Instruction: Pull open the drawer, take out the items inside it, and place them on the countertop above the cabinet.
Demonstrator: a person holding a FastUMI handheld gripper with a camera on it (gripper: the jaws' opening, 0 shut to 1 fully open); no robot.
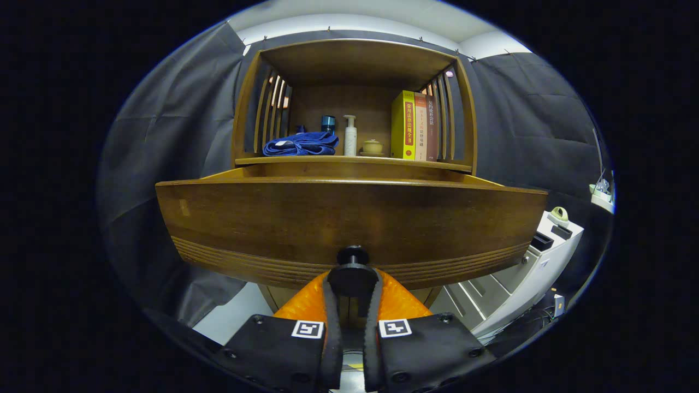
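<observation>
A wooden drawer (349, 218) stands pulled out from the cabinet, its dark front panel close ahead of me. Its round dark knob (353, 273) sits at the panel's lower middle, and my gripper (352, 284) is shut on the knob, one finger pressing each side. The drawer's inside is hidden behind the front panel. Above the drawer runs the countertop (355, 160) inside an open wooden shelf. On it lie a folded blue cloth (300, 144), a small dark blue cup (328, 123), a white pump bottle (350, 135) and a small tan lidded pot (373, 146).
Three upright books (415, 126) stand at the countertop's right end, beside slatted side walls. A white drawer unit (519, 267) with small items on top stands low to the right. Dark cloth walls surround the cabinet.
</observation>
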